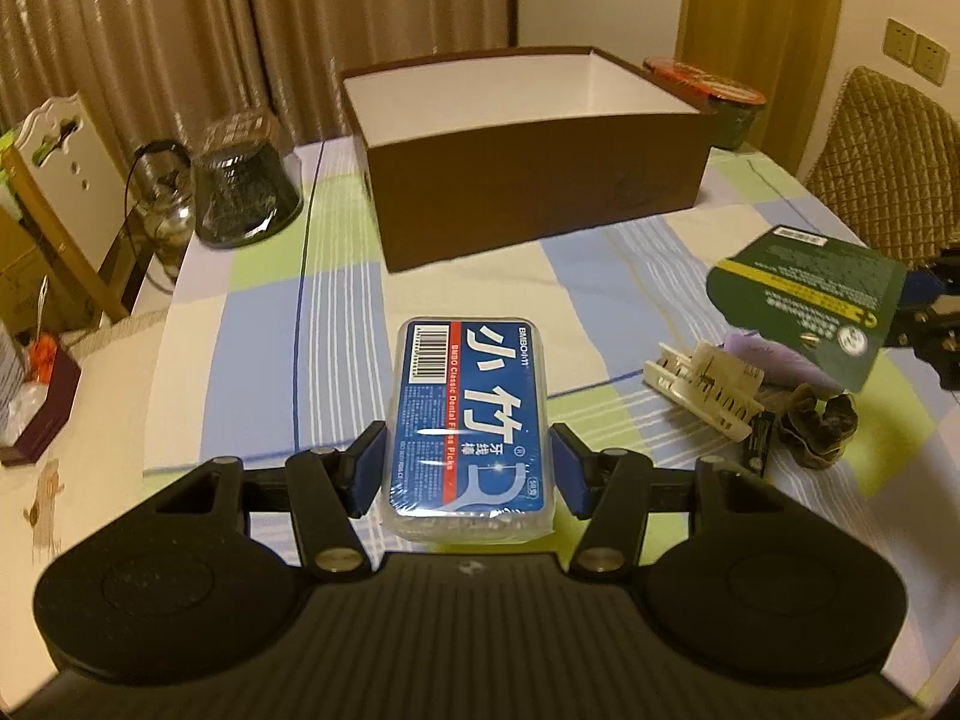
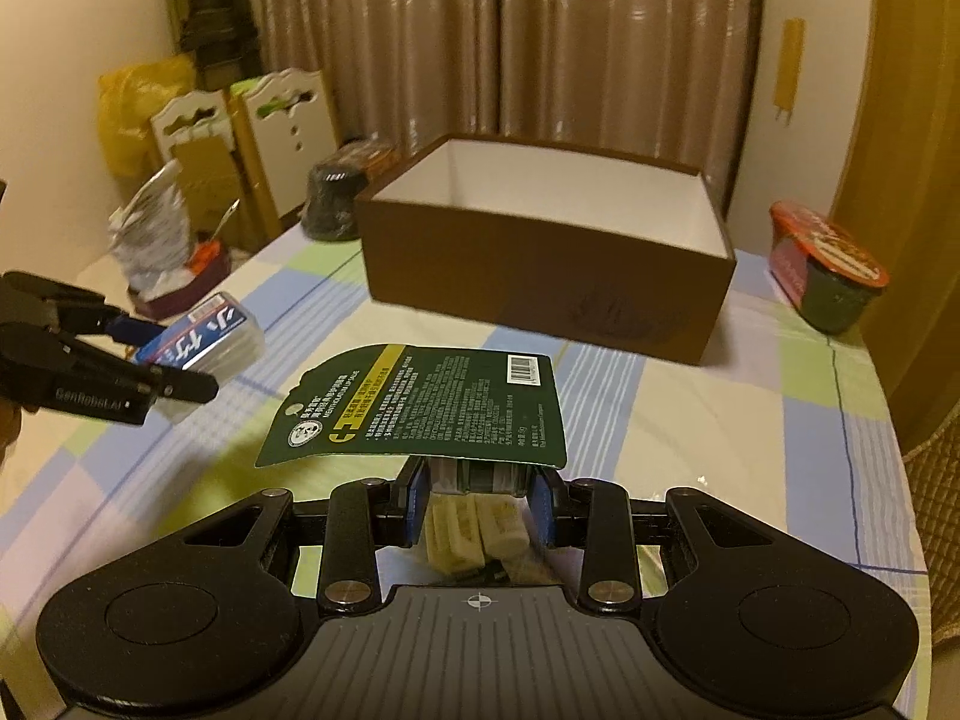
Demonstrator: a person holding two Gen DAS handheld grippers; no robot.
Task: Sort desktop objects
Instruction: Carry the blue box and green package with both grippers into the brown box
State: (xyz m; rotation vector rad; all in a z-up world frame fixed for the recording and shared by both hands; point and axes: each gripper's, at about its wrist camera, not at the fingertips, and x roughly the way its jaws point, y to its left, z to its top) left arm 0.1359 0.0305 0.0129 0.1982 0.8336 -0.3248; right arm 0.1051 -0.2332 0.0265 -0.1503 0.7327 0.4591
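My left gripper (image 1: 469, 461) is shut on a clear floss-pick box with a blue label (image 1: 471, 414), held above the checked tablecloth; the same box (image 2: 201, 341) and left gripper (image 2: 147, 360) show at the left of the right wrist view. My right gripper (image 2: 480, 501) is shut on a dark green carded pack (image 2: 420, 402), gripping the small roll under the card. That pack (image 1: 807, 300) hangs at the right of the left wrist view. An open brown cardboard box (image 1: 534, 204) with a white inside (image 2: 543, 276) stands ahead of both grippers.
On the cloth at the right lie a cream hair clip (image 1: 702, 387), a purple item (image 1: 774, 354) and a dark scrunchie (image 1: 816, 420). A dark jar (image 1: 246, 180) and glass pot (image 1: 159, 198) stand at the left, a red-lidded cup (image 2: 828, 264) at the right. A chair (image 1: 882, 162) flanks the table.
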